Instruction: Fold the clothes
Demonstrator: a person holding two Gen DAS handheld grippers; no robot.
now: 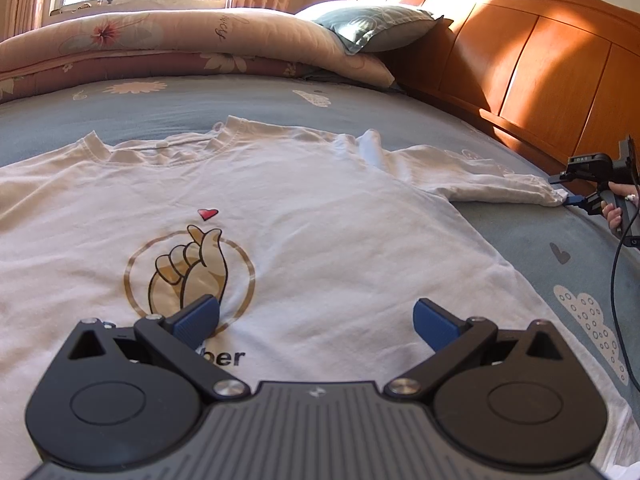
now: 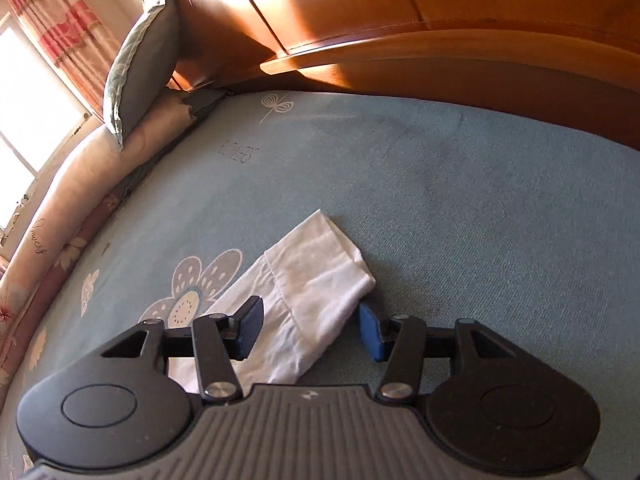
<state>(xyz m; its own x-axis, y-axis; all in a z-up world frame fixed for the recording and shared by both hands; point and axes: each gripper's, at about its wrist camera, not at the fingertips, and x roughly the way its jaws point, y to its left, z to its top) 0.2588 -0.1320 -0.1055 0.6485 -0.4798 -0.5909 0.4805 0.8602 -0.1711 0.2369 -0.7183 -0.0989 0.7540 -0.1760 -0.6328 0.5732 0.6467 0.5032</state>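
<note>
My left tongs [image 1: 316,322] hang released, blue pads wide apart, over the near part of the white T-shirt [image 1: 304,208], which lies spread face up on the blue bed sheet [image 1: 532,248]. Its finger-heart print [image 1: 190,272] sits just beyond my left pad, and the collar [image 1: 160,152] points to the far side, toward the rolled floral quilt [image 1: 168,40] and the grey-blue pillow [image 1: 376,24].

The shirt's right sleeve [image 2: 316,284] stretches out to the right, toward the wooden headboard [image 1: 552,64]. My right tongs [image 2: 308,328] straddle that sleeve's end: the sleeve lies between the pads, but neither pad presses on it, so they are released with nothing gripped. From the left camera I see my right hand [image 1: 614,212] on the handle at the sleeve's tip, a black cable [image 1: 618,280] hanging below it. The sleeve's hem is turned over at its far end and rests flat on the sheet beside a printed flower [image 2: 196,292].
</note>
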